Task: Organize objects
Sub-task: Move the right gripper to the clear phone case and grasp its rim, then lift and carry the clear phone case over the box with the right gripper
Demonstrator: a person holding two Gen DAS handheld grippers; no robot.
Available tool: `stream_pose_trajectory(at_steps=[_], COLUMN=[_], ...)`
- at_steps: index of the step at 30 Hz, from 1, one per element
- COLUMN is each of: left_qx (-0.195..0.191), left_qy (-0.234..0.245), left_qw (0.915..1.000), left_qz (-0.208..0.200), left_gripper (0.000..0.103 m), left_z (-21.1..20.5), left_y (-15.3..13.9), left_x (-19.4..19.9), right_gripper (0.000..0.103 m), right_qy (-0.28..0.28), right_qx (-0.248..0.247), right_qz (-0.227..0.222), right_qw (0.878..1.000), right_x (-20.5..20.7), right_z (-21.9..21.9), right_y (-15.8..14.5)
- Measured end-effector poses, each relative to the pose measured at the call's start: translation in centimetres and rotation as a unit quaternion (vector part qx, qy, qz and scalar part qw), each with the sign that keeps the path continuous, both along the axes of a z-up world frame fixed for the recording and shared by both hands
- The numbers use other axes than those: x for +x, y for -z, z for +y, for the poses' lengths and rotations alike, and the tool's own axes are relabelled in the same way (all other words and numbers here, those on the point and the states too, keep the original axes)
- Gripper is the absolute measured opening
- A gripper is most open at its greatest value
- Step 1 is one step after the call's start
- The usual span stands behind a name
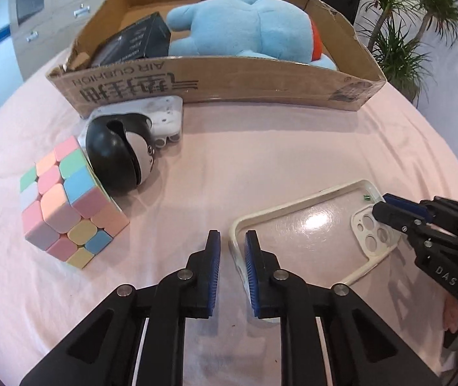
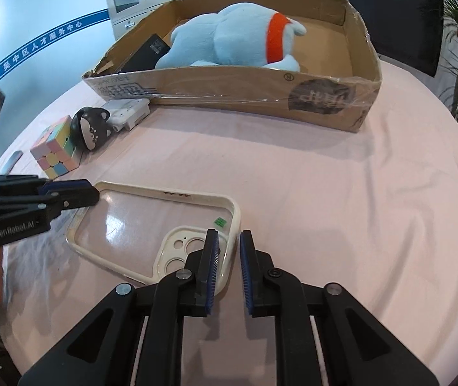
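A clear phone case with a cream rim lies flat on the pink tablecloth; it also shows in the right wrist view. My left gripper is open, its jaws astride the case's near end rim. My right gripper is open, its jaws astride the rim at the camera-cutout corner. A pastel puzzle cube, a black-and-white cat-face toy and a white plastic box sit near the cardboard box. The box holds a blue plush toy and a black carton.
The cardboard box stands at the back of the round table. Potted plants stand behind on the right, white cabinets behind on the left. A small grey object lies by the table's left edge.
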State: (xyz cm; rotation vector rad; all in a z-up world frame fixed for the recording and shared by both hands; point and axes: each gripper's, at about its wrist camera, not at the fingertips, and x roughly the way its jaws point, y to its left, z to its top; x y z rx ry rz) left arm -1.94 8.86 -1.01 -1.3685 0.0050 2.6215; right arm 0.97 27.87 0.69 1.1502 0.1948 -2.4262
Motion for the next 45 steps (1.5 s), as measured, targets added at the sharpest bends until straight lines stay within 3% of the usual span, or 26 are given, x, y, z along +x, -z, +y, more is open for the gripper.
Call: stream_pose_trajectory(at_steps=[2, 5, 7, 10, 17, 20, 24, 35, 45], left_qx=[-0.002, -0.005, -0.006, 0.01, 0.005, 0.003, 0.028, 0.021, 0.022], left_qy=[-0.005, -0.019, -0.045, -0.049, -0.049, -0.04, -0.016, -0.011, -0.008], left_qw=[0.9999, 0.9996, 0.9985, 0.9982, 0.9983, 0.9986, 0.9991, 0.9993, 0.9978], left_qz=[0.011, 0.021, 0.03, 0.032, 0.033, 0.034, 0.029, 0.03, 0.062], left_gripper=[0.014, 0.025, 0.041, 0.042, 0.043, 0.038, 0.011, 0.01, 0.009], left_z=[0.1, -0.2, -0.9, -1.6, -1.6, -1.6, -1.2, -0.9, -0.6], left_y=[0.0, -0.1, -0.1, 0.1, 0.1, -0.1, -0.1, -0.3, -2.2], left_x=[0.0, 0.0, 0.3, 0.4, 0.9, 1.4, 1.6, 1.5, 1.8], right_gripper=[0.014, 0.015, 0.016, 0.016, 0.016, 0.01, 0.009, 0.007, 0.005], right_qy=[0.001, 0.002, 0.005, 0.012, 0.02, 0.018, 0.023, 0.031, 0.054], right_qx=[0.004, 0.003, 0.005, 0.001, 0.001, -0.006, -0.005, -0.005, -0.011], right_qz=[0.002, 0.001, 0.002, 0.0, 0.0, -0.003, -0.001, 0.007, 0.051], right_qw=[1.0, 1.0, 1.0, 1.0, 1.0, 1.0, 1.0, 0.999, 0.997], right_x=[-0.1, -0.4, -0.3, -0.3, -0.2, -0.2, -0.1, 0.2, 1.4], right_z=[-0.2, -0.6, -0.6, -0.5, -0.6, -0.7, -0.7, -0.6, 0.1], right_y=[-0.1, 0.2, 0.2, 0.2, 0.2, 0.2, 0.2, -0.1, -1.8])
